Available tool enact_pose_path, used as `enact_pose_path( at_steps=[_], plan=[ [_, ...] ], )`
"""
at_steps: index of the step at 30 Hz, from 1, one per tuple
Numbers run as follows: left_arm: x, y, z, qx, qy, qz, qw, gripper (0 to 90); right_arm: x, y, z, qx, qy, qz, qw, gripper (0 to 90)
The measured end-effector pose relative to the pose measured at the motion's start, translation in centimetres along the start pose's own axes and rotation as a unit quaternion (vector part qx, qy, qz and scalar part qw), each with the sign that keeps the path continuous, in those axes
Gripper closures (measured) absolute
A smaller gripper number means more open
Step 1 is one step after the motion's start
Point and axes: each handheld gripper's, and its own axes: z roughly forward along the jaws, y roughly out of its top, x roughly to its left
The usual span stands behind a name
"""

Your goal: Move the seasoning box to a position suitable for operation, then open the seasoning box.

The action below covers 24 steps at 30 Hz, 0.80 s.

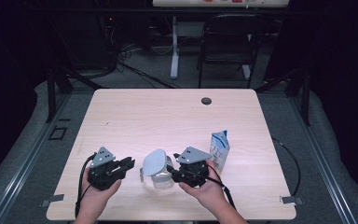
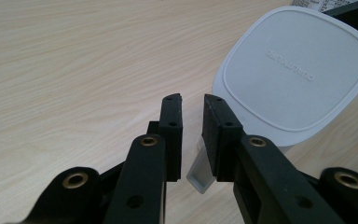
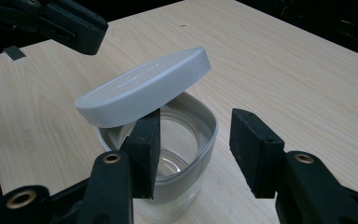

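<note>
The clear container (image 3: 177, 154) stands near the surface's (image 1: 168, 112) front edge, its grey lid (image 3: 144, 86) tilted open. The right tool (image 3: 196, 140) grips its rim; the left tool (image 2: 191, 135), slightly parted, holds nothing. A carton (image 1: 220, 148) stands nearby.

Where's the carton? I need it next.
In the high view the carton stands upright at the table's near right, just beyond the right gripper.
</note>
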Motion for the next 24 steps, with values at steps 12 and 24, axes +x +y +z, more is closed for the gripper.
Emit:
enact_pose_path(
  at_steps=[12,24],
  plan=[
    [-0.14,0.04,-0.46,-0.010,0.008,-0.003,0.9999,76.7,0.36,0.24,0.46,-0.002,0.008,-0.003,1.0000,53.5],
    [0.53,-0.21,-0.58,-0.011,0.012,-0.011,0.9998,72.9,0.14,0.66,0.14,-0.007,0.006,-0.004,0.9999,53.5]
  ],
)
